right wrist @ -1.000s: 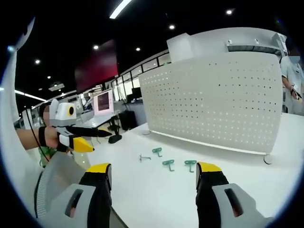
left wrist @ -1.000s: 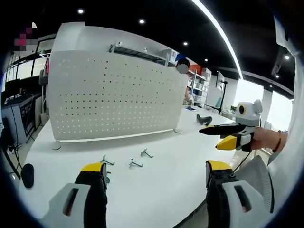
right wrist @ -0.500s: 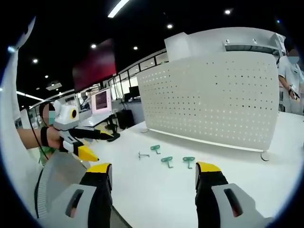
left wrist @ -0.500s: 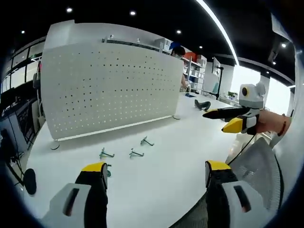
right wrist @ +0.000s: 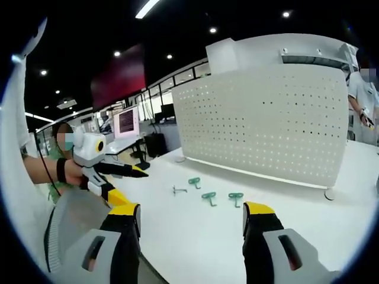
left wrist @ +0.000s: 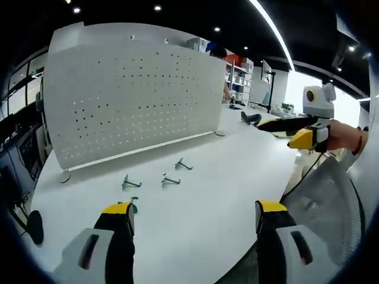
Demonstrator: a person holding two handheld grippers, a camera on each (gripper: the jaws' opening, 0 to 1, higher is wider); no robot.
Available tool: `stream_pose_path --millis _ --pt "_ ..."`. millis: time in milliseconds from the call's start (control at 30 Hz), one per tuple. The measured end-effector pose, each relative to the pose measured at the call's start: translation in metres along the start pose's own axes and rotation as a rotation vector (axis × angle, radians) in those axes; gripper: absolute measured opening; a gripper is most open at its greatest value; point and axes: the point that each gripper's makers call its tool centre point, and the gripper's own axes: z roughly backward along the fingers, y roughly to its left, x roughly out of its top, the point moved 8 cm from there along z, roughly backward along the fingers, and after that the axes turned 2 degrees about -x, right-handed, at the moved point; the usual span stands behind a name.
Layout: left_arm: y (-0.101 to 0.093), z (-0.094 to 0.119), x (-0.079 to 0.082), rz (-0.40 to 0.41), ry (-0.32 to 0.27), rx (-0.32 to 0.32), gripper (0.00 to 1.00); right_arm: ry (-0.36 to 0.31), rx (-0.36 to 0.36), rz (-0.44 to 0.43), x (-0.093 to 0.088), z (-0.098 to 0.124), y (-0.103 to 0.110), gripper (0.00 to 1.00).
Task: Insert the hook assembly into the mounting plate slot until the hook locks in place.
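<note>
A white perforated mounting plate [left wrist: 130,100] stands upright on the white table [left wrist: 207,189]; in the right gripper view the plate [right wrist: 266,124] is at the right. Several small hooks lie loose in front of it: metal ones [left wrist: 170,180] and green-backed ones [right wrist: 208,197]. My left gripper [left wrist: 193,210] is open and empty, hanging over the table's near edge, short of the hooks. My right gripper [right wrist: 190,208] is open and empty too, also short of them. Each shows in the other's view, jaws apart: the right gripper [left wrist: 287,131], the left gripper [right wrist: 121,183].
A black mouse-like object [left wrist: 251,118] lies on the table behind the right gripper. Desks with a monitor [right wrist: 127,123] stand beyond the table's far end. A person [right wrist: 362,100] stands past the plate's right end. Shelving [left wrist: 243,89] lines the back of the room.
Both hands have drifted a little; the left gripper has come closer to the hooks in the right gripper view. The hooks and plate have stayed put. Both grippers remain open.
</note>
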Motion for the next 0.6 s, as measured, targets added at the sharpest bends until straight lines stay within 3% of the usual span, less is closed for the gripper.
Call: stream_pose_path --millis 400,600 --pt "0.017 0.000 -0.016 0.027 0.025 0.039 0.83 0.023 0.004 -0.005 -0.008 -0.005 0.009 0.70" --pt "0.023 -0.007 -0.010 0.010 0.031 0.040 0.83 0.033 0.005 -0.008 -0.009 -0.006 0.010 0.70"
